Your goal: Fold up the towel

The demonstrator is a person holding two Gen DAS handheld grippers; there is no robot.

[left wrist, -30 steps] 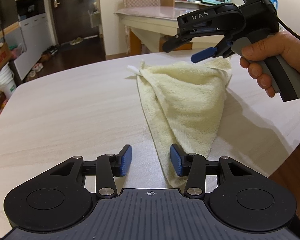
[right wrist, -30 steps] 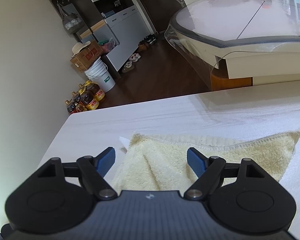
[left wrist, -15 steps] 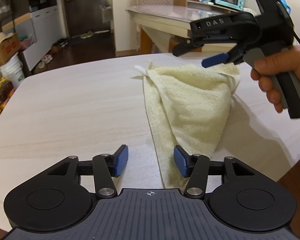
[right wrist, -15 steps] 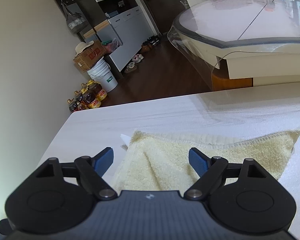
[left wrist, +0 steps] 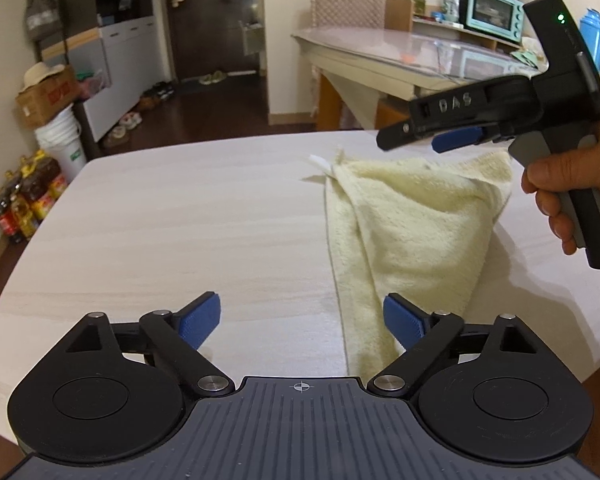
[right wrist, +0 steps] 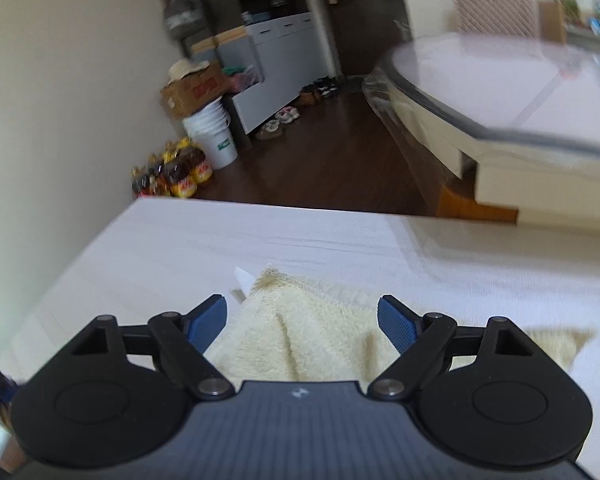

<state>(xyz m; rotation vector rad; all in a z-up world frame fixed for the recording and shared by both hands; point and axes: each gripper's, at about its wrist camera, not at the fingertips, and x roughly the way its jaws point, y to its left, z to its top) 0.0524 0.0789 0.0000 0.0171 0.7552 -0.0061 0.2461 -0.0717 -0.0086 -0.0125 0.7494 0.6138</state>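
A pale yellow towel (left wrist: pixel 412 228) lies on the light wooden table (left wrist: pixel 180 224), folded into a rough triangle with a white tag at its far left corner. My left gripper (left wrist: pixel 302 318) is open and empty, just above the table at the towel's near tip. My right gripper (left wrist: pixel 416 142) is open and hovers above the towel's far edge, held by a hand. In the right wrist view the towel (right wrist: pixel 300 340) lies below and between my right gripper's (right wrist: pixel 302 320) open fingers.
A glass-topped table (left wrist: pixel 400 52) stands behind, with a blue toaster oven (left wrist: pixel 494 12). On the floor at the left are a white bucket (left wrist: pixel 62 140), a cardboard box and several bottles (left wrist: pixel 24 200). The table's right edge (left wrist: pixel 596 364) is near.
My left gripper's jaws have opened wider and it has drawn back a little. My right gripper has risen and swung right above the towel's far edge. The towel has not moved.
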